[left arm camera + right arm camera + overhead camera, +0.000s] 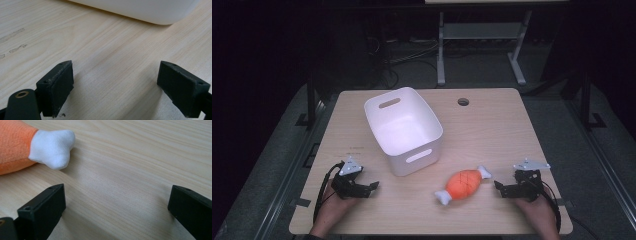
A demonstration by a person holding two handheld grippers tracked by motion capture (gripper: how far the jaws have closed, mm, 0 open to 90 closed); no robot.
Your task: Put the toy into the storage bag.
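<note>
An orange plush meat toy (pixel 463 184) with white bone ends lies on the wooden table (pixel 492 125), right of centre near the front. Its white end (pixel 53 147) and orange body (pixel 13 145) show at the upper left of the right gripper view. My right gripper (pixel 501 189) rests on the table just right of the toy, open, with bare wood between its jaws (pixel 117 207). A white plastic bin (pixel 403 129) with handle slots stands left of centre. My left gripper (pixel 373 187) lies on the table at the front left, open and empty, facing the bin's lower wall (pixel 140 10).
A round cable hole (pixel 463 102) sits near the table's far edge. Beyond the table, on the dark floor, stand a white desk frame (pixel 482 45) and loose cables. Bare tabletop lies between the two grippers and right of the bin.
</note>
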